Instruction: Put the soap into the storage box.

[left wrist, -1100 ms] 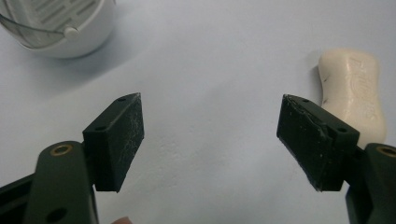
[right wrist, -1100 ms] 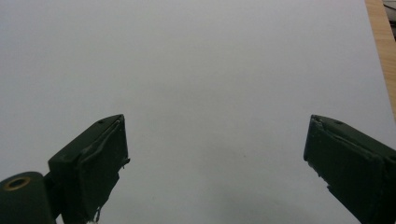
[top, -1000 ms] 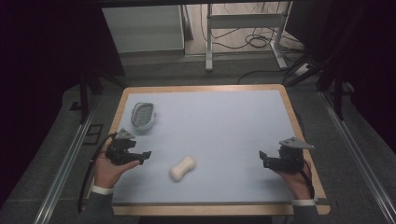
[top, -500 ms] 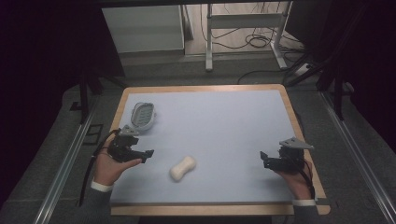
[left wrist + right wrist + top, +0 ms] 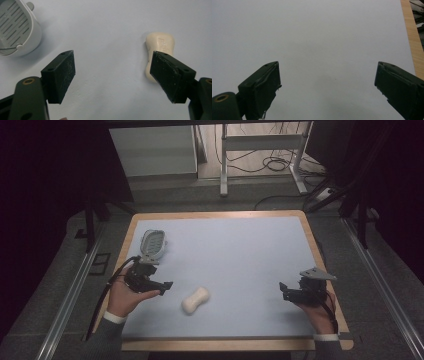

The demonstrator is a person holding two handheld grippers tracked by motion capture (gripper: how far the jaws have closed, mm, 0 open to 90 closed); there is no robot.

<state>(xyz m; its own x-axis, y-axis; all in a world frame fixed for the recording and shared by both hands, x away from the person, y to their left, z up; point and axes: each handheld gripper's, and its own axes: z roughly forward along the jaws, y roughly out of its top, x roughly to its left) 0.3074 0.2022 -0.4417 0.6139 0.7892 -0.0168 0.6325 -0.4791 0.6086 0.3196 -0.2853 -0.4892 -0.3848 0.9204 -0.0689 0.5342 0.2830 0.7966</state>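
My left gripper (image 5: 162, 286) wide open; soap bar (image 5: 195, 299) flat on worktop (image 5: 240, 250) just beside its right jaw, untouched.

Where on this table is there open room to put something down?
Most of the blue mat is bare: the whole stretch from the soap across to the right gripper, and the far half beyond them. It is crowded only at the left, where the soap dish, left gripper and soap sit close together.
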